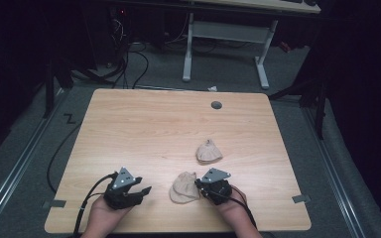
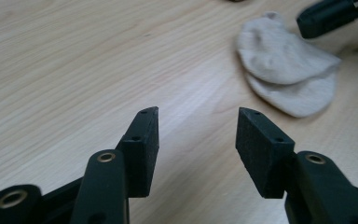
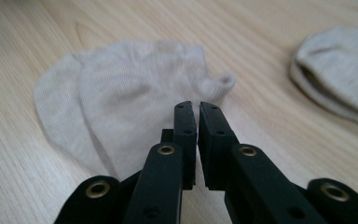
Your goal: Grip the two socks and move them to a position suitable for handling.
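The near sock (image 1: 183,187), a beige ankle sock folded flat on the table (image 1: 144,129), lies just beyond the tips of your right claw (image 1: 198,183); in the right gripper view the sock (image 3: 121,107) spreads ahead and to the left of the jaws, which stand almost together with a thin slit between the pads and nothing in it. No cloth is caught there, and whether the tips touch the sock's edge cannot be told. The far sock (image 1: 209,151) rests farther up the table from that claw, apart from the near one; in the right gripper view it sits at the upper right (image 3: 340,74). Your left claw (image 1: 144,190) is held low over bare wood to the left of the near sock, jaws spread wide and empty. In the left gripper view the near sock (image 2: 284,65) lies ahead and to the right of the pads (image 2: 144,144), well clear of them, with the right claw's tip (image 2: 326,18) just beyond it. Both of your hands come in over the table's near edge.
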### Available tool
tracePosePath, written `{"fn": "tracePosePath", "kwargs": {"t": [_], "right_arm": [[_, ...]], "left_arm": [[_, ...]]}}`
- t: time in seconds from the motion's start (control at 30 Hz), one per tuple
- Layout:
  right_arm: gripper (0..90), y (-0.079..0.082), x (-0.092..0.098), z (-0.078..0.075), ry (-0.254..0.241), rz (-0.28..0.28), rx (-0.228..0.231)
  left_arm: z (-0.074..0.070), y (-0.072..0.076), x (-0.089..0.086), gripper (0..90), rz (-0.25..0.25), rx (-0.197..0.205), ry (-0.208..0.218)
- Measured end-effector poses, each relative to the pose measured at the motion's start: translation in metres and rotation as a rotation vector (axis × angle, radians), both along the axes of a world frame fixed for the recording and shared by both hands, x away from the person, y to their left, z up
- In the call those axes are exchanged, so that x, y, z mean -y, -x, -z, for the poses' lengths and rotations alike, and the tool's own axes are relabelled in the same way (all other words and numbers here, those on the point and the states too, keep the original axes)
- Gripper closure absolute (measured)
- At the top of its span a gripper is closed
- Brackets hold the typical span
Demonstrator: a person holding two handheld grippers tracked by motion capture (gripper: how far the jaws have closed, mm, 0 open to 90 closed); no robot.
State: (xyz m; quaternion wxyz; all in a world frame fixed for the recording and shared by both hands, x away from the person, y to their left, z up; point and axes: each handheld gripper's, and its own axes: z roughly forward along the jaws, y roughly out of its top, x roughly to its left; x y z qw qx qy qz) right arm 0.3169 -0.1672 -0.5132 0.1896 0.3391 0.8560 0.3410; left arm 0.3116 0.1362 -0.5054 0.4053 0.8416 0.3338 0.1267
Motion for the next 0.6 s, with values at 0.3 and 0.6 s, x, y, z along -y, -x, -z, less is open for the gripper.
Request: {"fn": "tracePosePath", "kwargs": {"t": [0.3, 0.6], "right_arm": [[60.5, 0.011, -0.038, -0.005, -0.057, -0.077, 0.033], [74.4, 0.002, -0.048, 0.008, 0.014, -0.067, -0.008]], "left_arm": [[0.001, 0.005, 0.014, 50.6, 0.034, 0.013, -0.036], [0.002, 0.005, 0.013, 50.6, 0.030, 0.002, -0.023]]}}
